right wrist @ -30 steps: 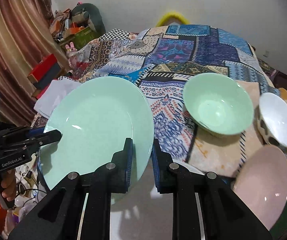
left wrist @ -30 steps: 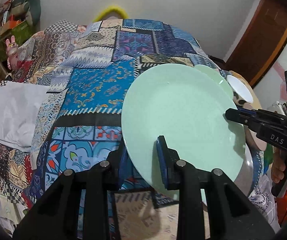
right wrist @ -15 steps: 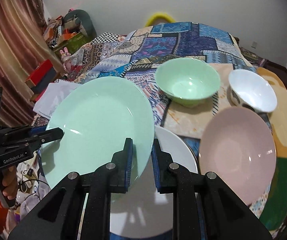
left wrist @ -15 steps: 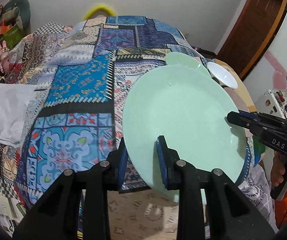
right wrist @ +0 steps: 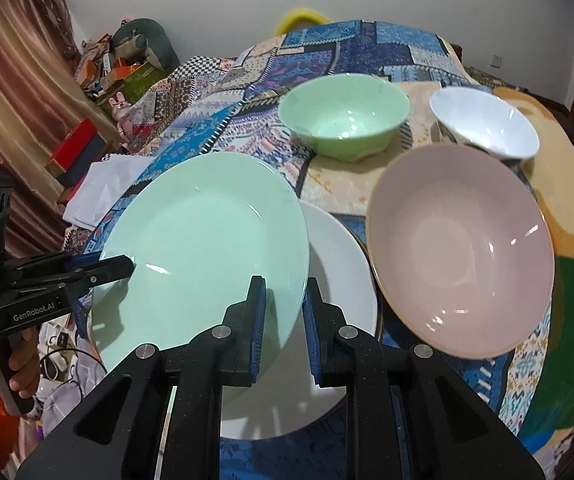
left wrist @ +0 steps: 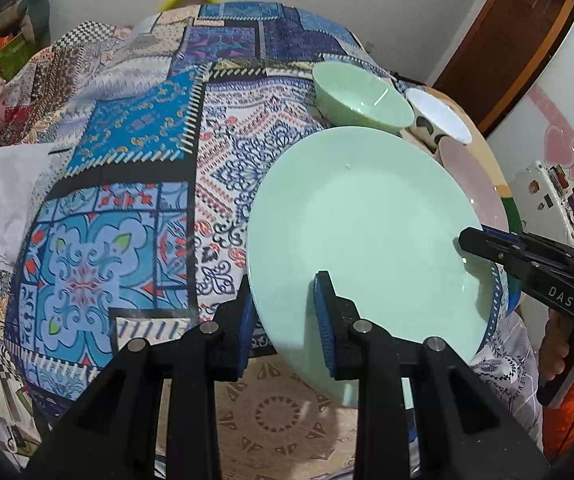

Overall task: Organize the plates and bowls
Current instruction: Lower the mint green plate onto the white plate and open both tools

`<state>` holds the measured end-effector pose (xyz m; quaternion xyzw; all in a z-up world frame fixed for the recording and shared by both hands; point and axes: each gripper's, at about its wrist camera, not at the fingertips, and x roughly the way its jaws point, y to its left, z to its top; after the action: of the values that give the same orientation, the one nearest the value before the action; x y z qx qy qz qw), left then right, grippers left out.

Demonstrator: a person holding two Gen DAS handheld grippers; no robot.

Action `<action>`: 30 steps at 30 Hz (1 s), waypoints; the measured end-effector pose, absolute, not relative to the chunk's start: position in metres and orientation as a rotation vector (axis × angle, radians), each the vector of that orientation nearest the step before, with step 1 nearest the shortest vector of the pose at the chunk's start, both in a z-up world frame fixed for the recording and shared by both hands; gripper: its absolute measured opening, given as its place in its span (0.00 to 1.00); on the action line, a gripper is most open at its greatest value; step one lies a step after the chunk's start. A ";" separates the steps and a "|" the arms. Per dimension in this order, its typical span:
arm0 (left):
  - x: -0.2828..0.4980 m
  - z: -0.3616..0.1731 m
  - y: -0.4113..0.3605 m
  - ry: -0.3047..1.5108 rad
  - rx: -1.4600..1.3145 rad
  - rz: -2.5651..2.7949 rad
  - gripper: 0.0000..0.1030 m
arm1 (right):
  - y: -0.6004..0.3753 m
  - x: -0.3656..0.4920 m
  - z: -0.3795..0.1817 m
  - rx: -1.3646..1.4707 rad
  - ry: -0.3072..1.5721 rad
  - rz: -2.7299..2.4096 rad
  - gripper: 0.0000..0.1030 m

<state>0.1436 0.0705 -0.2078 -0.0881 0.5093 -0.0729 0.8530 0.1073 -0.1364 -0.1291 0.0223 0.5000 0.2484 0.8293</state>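
A large mint-green plate (right wrist: 207,240) is held tilted in the air by both grippers. My right gripper (right wrist: 283,286) is shut on its near right rim. My left gripper (left wrist: 285,292) is shut on the opposite rim. Part of the green plate hangs over a white plate (right wrist: 339,248) lying on the table. A pink shallow bowl (right wrist: 459,248) sits to the right of the white plate. Behind them stand a green bowl (right wrist: 343,120) and a white bowl (right wrist: 483,120). In the left wrist view the green bowl (left wrist: 359,96) and white bowl (left wrist: 439,116) show past the plate's far edge.
A blue patchwork cloth (left wrist: 135,184) covers the round table. A white folded cloth (right wrist: 103,188) lies at the left edge. Boxes and clutter (right wrist: 123,68) line the wall on the left. A brown door (left wrist: 507,40) stands on the right. A hand (right wrist: 23,368) grips each handle.
Both grippers have carried the green plate forward over the table. The white plate now shows beneath it, and the pink bowl and two back bowls are nearer.
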 end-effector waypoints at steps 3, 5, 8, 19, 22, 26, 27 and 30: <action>0.144 -0.214 0.066 1.087 -0.181 -0.158 0.28 | -0.141 0.105 -0.135 0.058 1.076 0.519 0.16; 0.145 -0.219 0.063 1.099 -0.176 -0.162 0.28 | -0.143 0.104 -0.139 0.063 1.086 0.513 0.17; 0.147 -0.224 0.057 1.113 -0.163 -0.166 0.28 | -0.147 0.101 -0.145 0.073 1.103 0.504 0.16; 0.153 -0.231 0.046 1.136 -0.127 -0.139 0.28 | -0.157 0.093 -0.151 0.089 1.119 0.485 0.16; 0.155 -0.235 0.043 1.151 -0.112 -0.125 0.28 | -0.159 0.093 -0.153 0.099 1.121 0.484 0.16; 0.155 -0.237 0.037 1.145 -0.089 -0.110 0.28 | -0.162 0.094 -0.152 0.105 1.113 0.481 0.16; 0.157 -0.238 0.037 1.146 -0.094 -0.109 0.27 | -0.161 0.093 -0.152 0.102 1.110 0.478 0.16; 0.159 -0.238 0.036 1.148 -0.096 -0.104 0.28 | -0.160 0.093 -0.151 0.084 1.096 0.467 0.16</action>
<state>0.1587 0.0363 -0.2383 -0.0453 0.5427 -0.0493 0.8372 0.0934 -0.1597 -0.1515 0.0396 0.5162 0.2198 0.8268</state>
